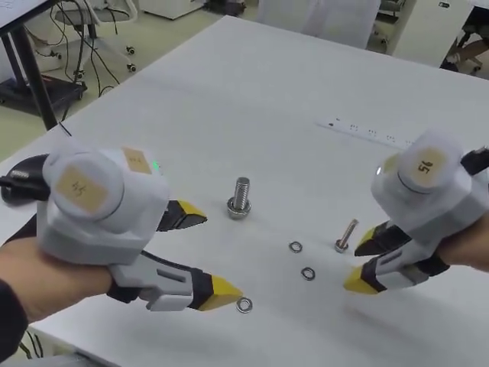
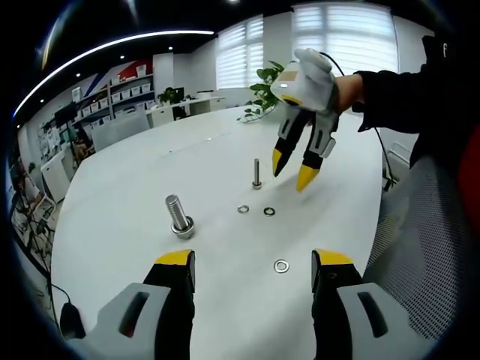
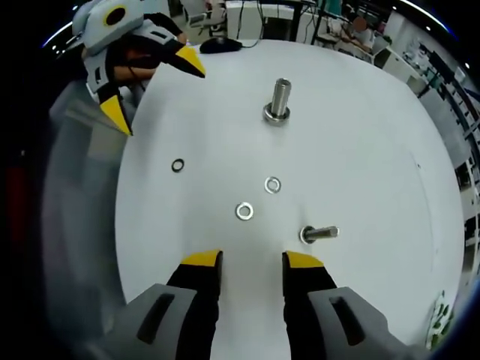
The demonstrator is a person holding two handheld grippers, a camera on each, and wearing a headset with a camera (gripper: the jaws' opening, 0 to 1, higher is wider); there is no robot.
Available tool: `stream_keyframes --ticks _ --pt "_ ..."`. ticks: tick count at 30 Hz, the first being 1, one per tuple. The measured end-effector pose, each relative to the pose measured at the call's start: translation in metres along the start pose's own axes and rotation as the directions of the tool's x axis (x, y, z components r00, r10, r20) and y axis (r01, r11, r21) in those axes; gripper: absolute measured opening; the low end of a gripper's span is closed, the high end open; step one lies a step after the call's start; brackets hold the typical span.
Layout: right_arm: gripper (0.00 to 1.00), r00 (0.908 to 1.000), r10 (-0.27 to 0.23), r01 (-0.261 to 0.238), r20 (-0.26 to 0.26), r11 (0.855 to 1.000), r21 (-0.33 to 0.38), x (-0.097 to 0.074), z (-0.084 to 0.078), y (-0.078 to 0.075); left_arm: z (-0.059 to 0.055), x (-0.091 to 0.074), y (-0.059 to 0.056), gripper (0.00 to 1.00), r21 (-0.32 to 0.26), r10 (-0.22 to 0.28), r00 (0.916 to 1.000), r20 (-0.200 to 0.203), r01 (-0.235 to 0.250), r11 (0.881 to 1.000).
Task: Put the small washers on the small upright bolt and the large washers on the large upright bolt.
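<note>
Tabletop (image 1: pixel 267 115) washer (image 1: pixel 244 305) beside left hand-held gripper (image 1: pixel 212 252)

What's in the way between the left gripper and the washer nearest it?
Nothing visible. The washer lies on the bare table, right by the tips of the open left gripper.

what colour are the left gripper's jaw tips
Yellow fingertips on the left gripper, clearest in the left gripper view.

Large bolt (image 1: pixel 240 197) upright, small bolt (image 1: pixel 347 235) upright (leaning slightly), three silver washers (image 1: pixel 308 273) flat beside them
</note>
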State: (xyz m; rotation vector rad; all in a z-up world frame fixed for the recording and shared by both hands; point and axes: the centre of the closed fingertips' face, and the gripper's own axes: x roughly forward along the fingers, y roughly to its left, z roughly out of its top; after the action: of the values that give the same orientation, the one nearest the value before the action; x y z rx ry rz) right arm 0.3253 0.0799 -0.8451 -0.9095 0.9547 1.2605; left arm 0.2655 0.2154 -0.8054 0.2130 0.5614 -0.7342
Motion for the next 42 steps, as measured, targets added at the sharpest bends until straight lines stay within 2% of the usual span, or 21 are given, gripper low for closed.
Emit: stream_keyframes --ticks 7,12,22,34,42 --pt "0.33 0.9991 0.040 -0.040 0.016 0.999 -0.034 0.007 0.012 0.022 0.001 -0.001 0.000 0.62 0.001 0.001 1.0000 0.005 -0.001 1.000" --pt "0.33 0.9980 0.062 -0.062 0.005 0.996 -0.060 0.013 0.017 0.033 0.000 -0.001 -0.001 0.62 0.003 -0.002 1.0000 0.002 0.002 1.000" --pt "0.32 0.9936 0.113 -0.110 0.009 0.983 -0.147 0.026 0.046 0.061 0.000 -0.001 -0.002 0.62 0.004 -0.007 1.0000 -0.004 0.007 1.000" --pt "0.30 0.9876 0.157 -0.155 -0.010 0.958 -0.242 0.046 0.071 0.081 -0.003 -0.001 -0.006 0.61 0.007 -0.021 0.9996 -0.019 0.022 1.000" --pt "0.28 0.9845 0.174 -0.173 -0.022 0.948 -0.268 0.055 0.080 0.088 -0.004 -0.002 -0.006 0.61 0.007 -0.025 0.9995 -0.021 0.025 1.000"
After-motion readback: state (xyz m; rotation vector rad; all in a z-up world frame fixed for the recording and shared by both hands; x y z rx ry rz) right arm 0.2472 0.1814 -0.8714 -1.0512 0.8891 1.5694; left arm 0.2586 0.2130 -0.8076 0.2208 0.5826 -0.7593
